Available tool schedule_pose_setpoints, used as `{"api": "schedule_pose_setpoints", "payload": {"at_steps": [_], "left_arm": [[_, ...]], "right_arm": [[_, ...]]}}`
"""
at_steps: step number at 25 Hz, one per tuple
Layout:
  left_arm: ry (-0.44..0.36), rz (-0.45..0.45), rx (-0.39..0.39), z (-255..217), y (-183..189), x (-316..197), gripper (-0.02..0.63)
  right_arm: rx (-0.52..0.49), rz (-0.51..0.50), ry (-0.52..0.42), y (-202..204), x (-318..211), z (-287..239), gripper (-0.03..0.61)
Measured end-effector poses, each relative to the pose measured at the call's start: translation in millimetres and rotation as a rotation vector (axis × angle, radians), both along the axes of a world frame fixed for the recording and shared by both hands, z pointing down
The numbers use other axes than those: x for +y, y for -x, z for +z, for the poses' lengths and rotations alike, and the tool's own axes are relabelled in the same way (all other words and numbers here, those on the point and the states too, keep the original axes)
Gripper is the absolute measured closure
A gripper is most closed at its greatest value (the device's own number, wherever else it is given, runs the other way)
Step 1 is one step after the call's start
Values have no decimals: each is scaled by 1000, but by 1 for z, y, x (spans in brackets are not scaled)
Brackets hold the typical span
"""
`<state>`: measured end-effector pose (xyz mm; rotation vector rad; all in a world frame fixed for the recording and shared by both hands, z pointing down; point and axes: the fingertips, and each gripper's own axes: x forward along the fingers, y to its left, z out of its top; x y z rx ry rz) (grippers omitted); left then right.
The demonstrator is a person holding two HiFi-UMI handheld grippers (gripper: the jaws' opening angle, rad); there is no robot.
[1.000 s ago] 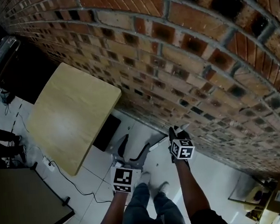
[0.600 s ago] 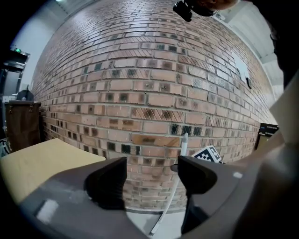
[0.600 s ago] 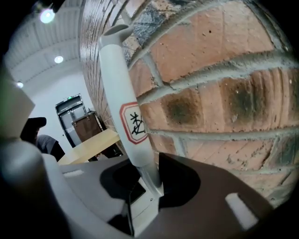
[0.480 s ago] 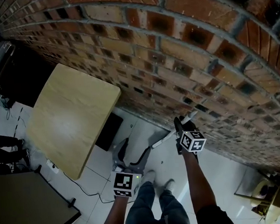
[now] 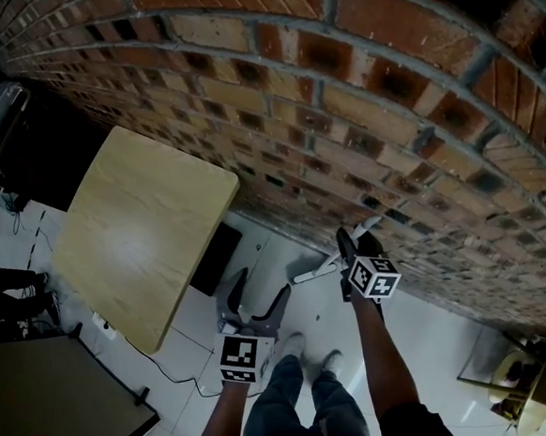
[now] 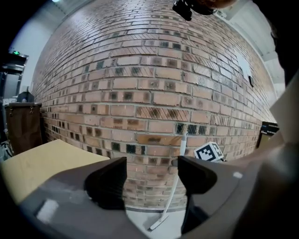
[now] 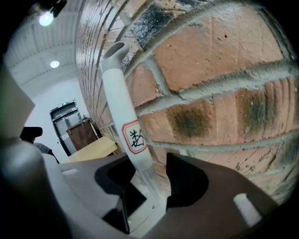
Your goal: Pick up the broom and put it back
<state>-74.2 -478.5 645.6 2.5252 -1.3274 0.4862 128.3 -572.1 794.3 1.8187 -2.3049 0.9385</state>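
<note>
A white broom [image 5: 337, 257] stands on the floor tiles and leans with its handle top on the brick wall [image 5: 356, 74]. My right gripper [image 5: 358, 243] is at the upper part of the handle. In the right gripper view the handle [image 7: 126, 116], with a red-framed label, stands between the jaws, which are opening; a gap shows beside the right pad. My right gripper [image 7: 147, 179] is close to the bricks. My left gripper [image 5: 258, 296] is lower and to the left, open and empty. In the left gripper view the broom [image 6: 179, 175] shows between my left gripper's [image 6: 152, 179] jaws, well ahead of them.
A light wooden table [image 5: 142, 223] stands left of the broom against the wall, with a black box [image 5: 210, 257] beneath it. A dark desk [image 5: 43, 400] fills the lower left corner. A cable [image 5: 138, 350] runs over the floor. The person's shoes [image 5: 302, 349] are just behind the grippers.
The right gripper has moved right and toward the wall along with the handle top. Its jaws have loosened round the handle. The left gripper has stayed in place.
</note>
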Motion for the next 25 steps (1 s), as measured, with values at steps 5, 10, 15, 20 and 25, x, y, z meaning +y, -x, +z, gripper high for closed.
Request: {"api": "schedule_pose_setpoints", "payload": {"at_steps": [5,10,15,20,25], "left_arm": [[10,-1,17,1,-2,3,270],[10,0,20,1,0,5,270],[-3,-3,24,-4,6,2,270],[-38,19,29,-23,1,0,270],[-94,58,48,-63,-13,6,270]], "right_arm": [[-31,-5,9,16,4,-5,374],[-37,-11,13,23,8,-5,367],[5,-16,6,21,19,-16,348],[45,-4,-47,16,48,-56,334],[118,13,-153,7,90,-133,318]]}}
